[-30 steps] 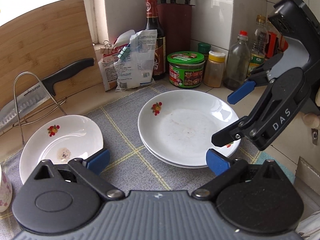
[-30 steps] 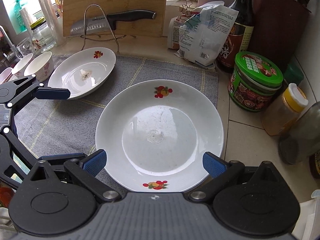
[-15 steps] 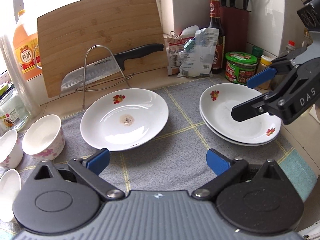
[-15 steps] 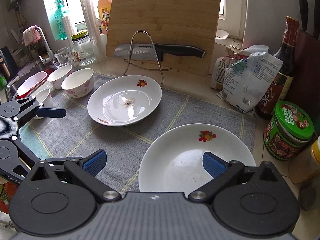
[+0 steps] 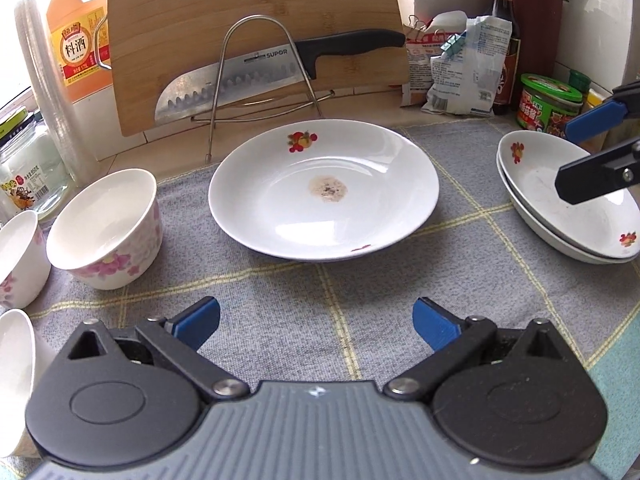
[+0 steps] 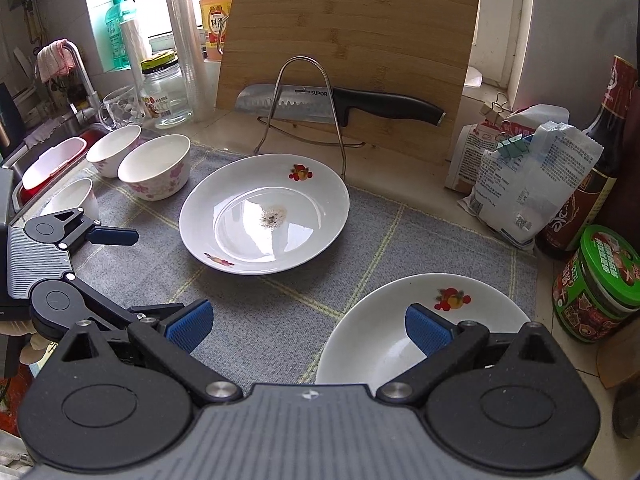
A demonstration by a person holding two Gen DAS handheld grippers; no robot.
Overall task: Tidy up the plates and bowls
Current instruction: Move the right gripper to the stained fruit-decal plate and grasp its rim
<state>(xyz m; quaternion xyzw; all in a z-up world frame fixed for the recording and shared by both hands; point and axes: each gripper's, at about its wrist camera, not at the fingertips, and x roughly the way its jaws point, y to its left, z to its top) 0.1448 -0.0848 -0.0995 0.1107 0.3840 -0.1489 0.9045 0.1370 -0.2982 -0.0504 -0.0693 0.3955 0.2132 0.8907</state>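
Left gripper (image 5: 316, 322) and right gripper (image 6: 306, 328) both gape wide and empty above the grey checked cloth (image 5: 360, 312). A stained white fruit-motif plate (image 5: 323, 195) lies at twelve o'clock, two stacked white plates (image 5: 560, 204) at three, floral white bowls (image 5: 106, 224) at nine.

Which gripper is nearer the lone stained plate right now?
Left. The left gripper sits open just short of the stained plate's near rim, facing it. The right gripper is off to the side, over the stacked plates.
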